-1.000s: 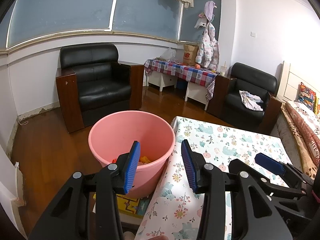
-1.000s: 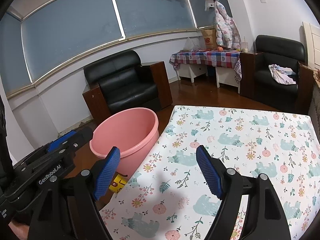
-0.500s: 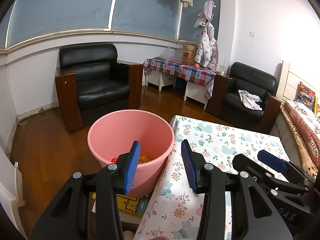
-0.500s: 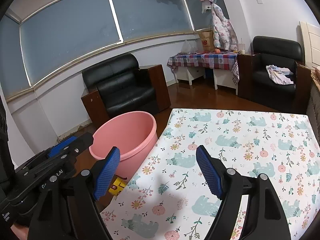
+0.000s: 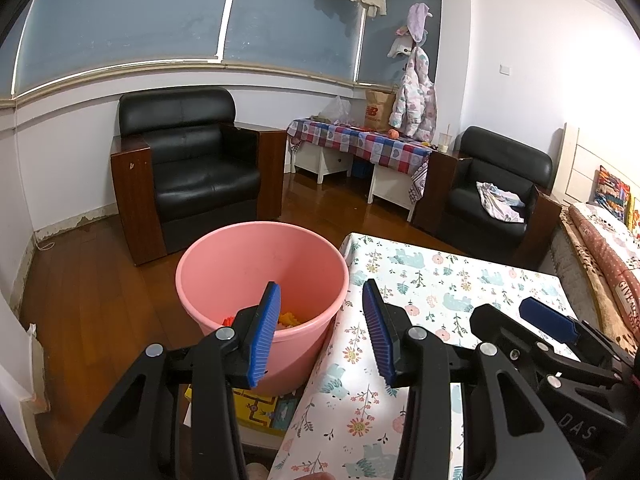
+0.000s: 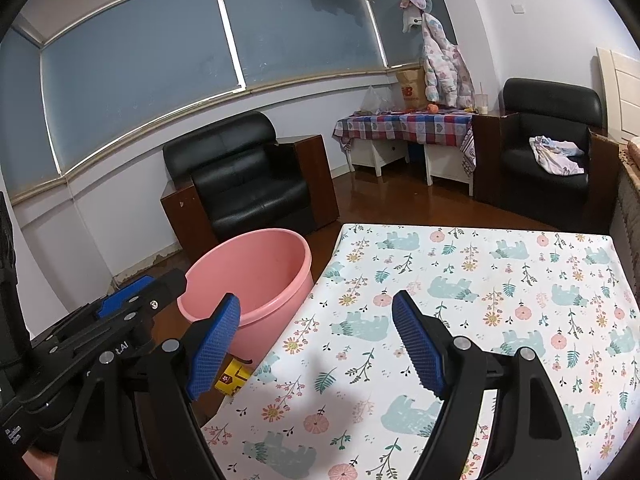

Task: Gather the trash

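Nearest the left camera, the left claw [image 5: 320, 328] hangs with its blue ribbed pads spread and nothing between them, poised over the seam where the round pink plastic bucket [image 5: 224, 256] meets the edge of the counter [image 5: 440, 280] draped in a white cloth printed with bears and flowers. The right claw [image 6: 316, 344] is likewise spread wide and empty, hovering above the near part of that cloth. Just past the left pads, orange and red scraps of trash [image 5: 286, 318] lie at the bottom of the bucket — the task's things appear already collected there. Below the bucket's side a yellow printed box [image 5: 256, 404] sits half hidden by it on the floor; whether it counts as trash I cannot tell. The cloth shows no litter in either view. My reading: a drop-off is done and the hunt for another piece is in hand — the next move calls for swinging a claw toward whatever remains, perhaps low beside the bucket. Farther off stand a black leather armchair [image 5: 192, 164], a checked-cloth side table [image 5: 360, 144] and blue-blinded windows [image 5: 120, 24]
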Demonstrator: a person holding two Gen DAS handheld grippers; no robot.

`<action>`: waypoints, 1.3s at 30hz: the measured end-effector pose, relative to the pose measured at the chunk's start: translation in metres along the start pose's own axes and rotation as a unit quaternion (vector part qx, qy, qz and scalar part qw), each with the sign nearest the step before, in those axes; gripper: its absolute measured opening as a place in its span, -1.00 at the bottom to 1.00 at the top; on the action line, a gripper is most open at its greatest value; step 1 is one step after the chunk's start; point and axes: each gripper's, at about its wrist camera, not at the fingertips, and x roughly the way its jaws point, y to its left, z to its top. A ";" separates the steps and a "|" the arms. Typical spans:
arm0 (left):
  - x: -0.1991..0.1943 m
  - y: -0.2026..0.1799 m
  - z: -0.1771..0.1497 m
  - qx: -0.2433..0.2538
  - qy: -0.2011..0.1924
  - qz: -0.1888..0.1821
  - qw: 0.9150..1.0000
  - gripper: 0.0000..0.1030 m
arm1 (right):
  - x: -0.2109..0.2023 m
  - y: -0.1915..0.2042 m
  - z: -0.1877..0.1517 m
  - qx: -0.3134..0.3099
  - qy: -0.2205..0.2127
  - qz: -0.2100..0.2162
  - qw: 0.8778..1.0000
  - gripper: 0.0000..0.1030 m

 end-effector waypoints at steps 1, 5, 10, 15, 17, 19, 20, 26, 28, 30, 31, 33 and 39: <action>0.000 -0.001 0.000 0.000 0.000 0.000 1.000 -0.16 | 0.000 0.000 0.000 0.000 0.000 0.000 1.000 0.49; 0.000 0.000 0.000 0.000 0.000 0.000 1.000 -0.16 | 0.000 -0.001 0.000 0.001 0.000 -0.002 1.000 0.49; 0.000 0.000 0.000 0.000 0.000 0.000 1.000 -0.16 | 0.001 -0.002 0.001 0.002 0.000 -0.002 1.000 0.49; 0.000 -0.001 0.000 0.001 0.001 -0.001 1.000 -0.16 | 0.000 -0.001 0.001 0.002 0.001 -0.002 1.000 0.49; 0.000 0.000 0.000 0.000 0.000 0.000 1.000 -0.16 | 0.000 -0.002 0.001 0.002 0.000 -0.002 1.000 0.49; 0.000 0.000 0.000 0.001 0.001 -0.001 1.000 -0.16 | 0.000 -0.002 0.001 0.002 0.000 -0.002 1.000 0.49; 0.000 0.000 0.000 0.001 0.001 -0.001 1.000 -0.16 | 0.000 -0.001 0.001 0.002 0.000 -0.002 1.000 0.49; 0.000 -0.002 -0.001 0.002 0.002 -0.001 1.000 -0.16 | 0.001 -0.002 0.001 0.003 0.001 -0.002 1.000 0.50; 0.001 -0.003 -0.003 0.003 0.003 -0.002 1.000 -0.16 | 0.001 -0.002 0.001 0.002 0.001 -0.002 1.000 0.49; 0.001 -0.003 -0.004 0.004 0.003 -0.002 1.000 -0.16 | 0.000 -0.001 0.001 0.002 0.000 -0.002 1.000 0.49; 0.001 -0.004 -0.004 0.003 0.003 -0.002 1.000 -0.16 | 0.000 -0.001 0.001 0.002 0.000 -0.002 1.000 0.49; 0.001 -0.004 -0.004 0.004 0.003 -0.002 1.000 -0.16 | 0.000 -0.001 0.001 0.002 0.000 -0.002 1.000 0.49; 0.001 -0.002 -0.004 0.005 0.004 -0.003 1.000 -0.16 | 0.000 -0.001 -0.001 0.003 0.000 -0.002 1.000 0.49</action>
